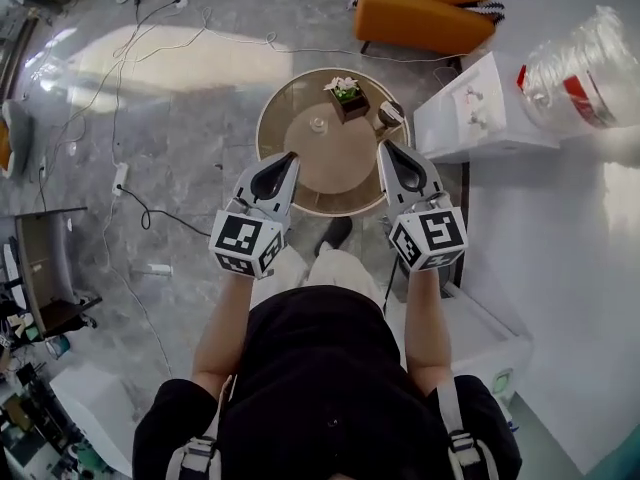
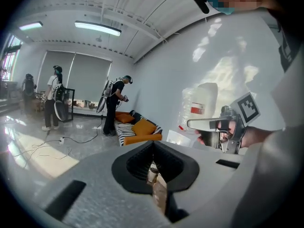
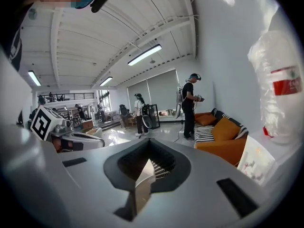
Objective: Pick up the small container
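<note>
A small clear container [image 1: 317, 124] stands near the middle of a round tan table [image 1: 290, 183], seen from above in the head view. Behind it on the table sit a little plant in a brown box [image 1: 347, 96] and a dark and white object [image 1: 390, 116]. My left gripper [image 1: 290, 156] hovers over the table's near left rim, jaws shut and empty. My right gripper [image 1: 384, 146] hovers at the near right rim, also shut with nothing in it. Both point away from me, short of the container. The left gripper view shows its own shut jaws [image 2: 153, 144] and the right gripper [image 2: 223, 127].
An orange sofa [image 1: 420, 18] stands beyond the table. A white cabinet [image 1: 480, 108] and a plastic-wrapped water jug [image 1: 585, 68] are at the right. Cables and a power strip [image 1: 120, 178] lie on the floor at the left. Several people [image 2: 52, 99] stand far off.
</note>
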A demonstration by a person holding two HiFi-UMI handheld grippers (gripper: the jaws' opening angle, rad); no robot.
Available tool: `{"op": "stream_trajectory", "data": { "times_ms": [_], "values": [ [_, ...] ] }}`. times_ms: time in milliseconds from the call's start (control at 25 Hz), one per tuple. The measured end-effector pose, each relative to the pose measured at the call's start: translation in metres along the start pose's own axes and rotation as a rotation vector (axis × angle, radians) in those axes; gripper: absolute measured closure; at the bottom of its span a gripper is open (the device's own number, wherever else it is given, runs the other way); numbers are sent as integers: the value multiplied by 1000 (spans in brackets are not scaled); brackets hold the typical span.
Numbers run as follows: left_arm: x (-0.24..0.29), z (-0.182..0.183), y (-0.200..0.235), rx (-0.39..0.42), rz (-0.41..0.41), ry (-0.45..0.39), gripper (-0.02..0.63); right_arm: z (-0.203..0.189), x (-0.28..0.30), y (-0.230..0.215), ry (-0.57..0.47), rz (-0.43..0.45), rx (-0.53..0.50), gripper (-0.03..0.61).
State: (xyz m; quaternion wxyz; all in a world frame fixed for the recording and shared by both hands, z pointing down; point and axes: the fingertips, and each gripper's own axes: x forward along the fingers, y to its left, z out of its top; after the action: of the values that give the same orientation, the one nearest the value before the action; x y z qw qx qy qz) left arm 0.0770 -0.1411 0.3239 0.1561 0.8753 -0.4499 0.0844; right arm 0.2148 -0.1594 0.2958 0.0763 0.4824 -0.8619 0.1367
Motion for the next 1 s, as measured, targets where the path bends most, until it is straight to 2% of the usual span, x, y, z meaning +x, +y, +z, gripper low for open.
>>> {"op": "stream_trajectory", "data": {
  "times_ms": [240,400,640,1000],
  "values": [
    [13,-34,16,-35,31,29,595,-34,30,0,37,50,31,575],
    [29,-48,26,-19,22,28,595,-48,43,0,47,53,17,575],
    [60,-88,49,-2,-33,44,595,-84,70,-1,83,33,8,575],
    [121,-181,87,-20,-116,120,595,-164,116,-17,170,-27,21,575]
  ]
}}
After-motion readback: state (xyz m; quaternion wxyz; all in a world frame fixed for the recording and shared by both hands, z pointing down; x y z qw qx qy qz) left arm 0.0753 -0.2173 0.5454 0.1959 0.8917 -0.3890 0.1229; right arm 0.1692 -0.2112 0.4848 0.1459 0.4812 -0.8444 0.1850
